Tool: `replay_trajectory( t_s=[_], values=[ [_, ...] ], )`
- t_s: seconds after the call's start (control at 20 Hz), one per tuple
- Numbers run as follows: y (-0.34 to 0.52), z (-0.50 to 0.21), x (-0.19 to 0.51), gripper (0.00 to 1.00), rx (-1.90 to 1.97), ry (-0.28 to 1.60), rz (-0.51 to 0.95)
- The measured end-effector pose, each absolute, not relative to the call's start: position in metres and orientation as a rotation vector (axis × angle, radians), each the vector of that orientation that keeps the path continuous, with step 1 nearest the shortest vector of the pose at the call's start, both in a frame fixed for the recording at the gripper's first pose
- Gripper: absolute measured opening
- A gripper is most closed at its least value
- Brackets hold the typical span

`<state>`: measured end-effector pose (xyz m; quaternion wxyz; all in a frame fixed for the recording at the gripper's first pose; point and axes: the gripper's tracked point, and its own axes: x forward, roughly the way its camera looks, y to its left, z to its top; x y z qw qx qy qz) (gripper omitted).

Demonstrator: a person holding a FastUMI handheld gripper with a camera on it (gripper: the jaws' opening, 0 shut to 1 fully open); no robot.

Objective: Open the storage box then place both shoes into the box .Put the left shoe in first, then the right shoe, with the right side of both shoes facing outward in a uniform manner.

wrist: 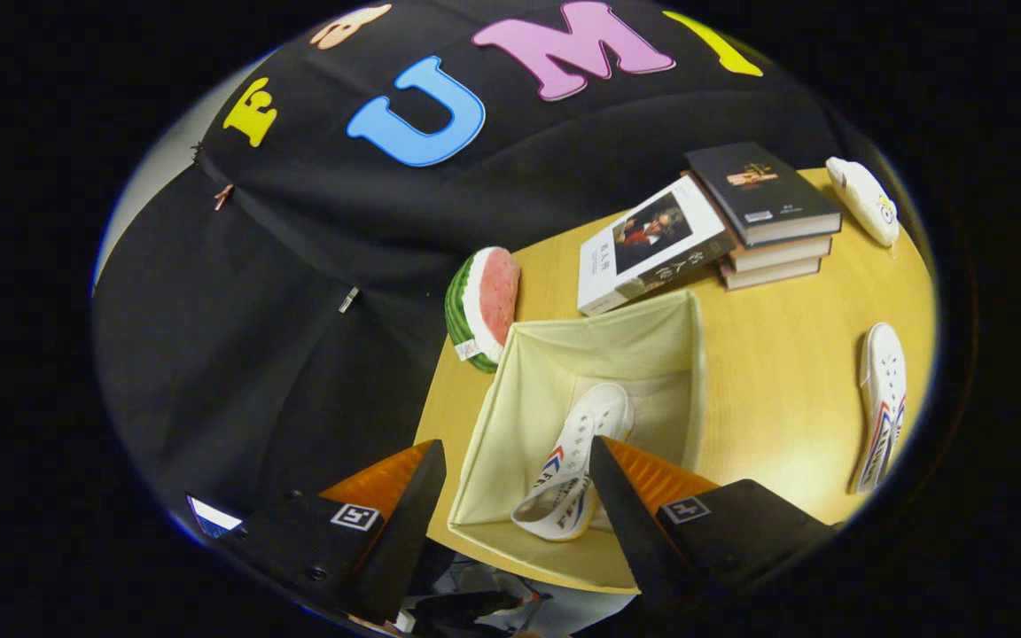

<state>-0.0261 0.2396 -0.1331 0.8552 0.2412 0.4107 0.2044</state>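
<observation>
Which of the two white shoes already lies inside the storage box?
The shoe between the open gripper's fingers lies in the cream box; the other shoe rests on the table.

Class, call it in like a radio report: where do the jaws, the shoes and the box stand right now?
Gripper jaws open, holding nothing. Storage box open, one shoe inside, between the jaws. Second shoe on the table, beside the box. Nothing between it and the box.
</observation>
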Motion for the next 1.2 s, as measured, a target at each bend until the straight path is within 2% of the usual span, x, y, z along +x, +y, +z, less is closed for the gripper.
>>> replay_trajectory(
  t_s=[0.25,0.55,0.9,1.2],
  values=[
    [0.141,-0.123,-0.021,0.99,0.342,0.756,0.322],
    [0.035,-0.143,-0.02,0.99,0.206,0.751,0.191],
    [-0.079,-0.167,-0.014,0.99,-0.004,0.749,0.157],
    [-0.144,-0.205,-0.01,0.99,0.013,0.816,0.158]
  ],
)
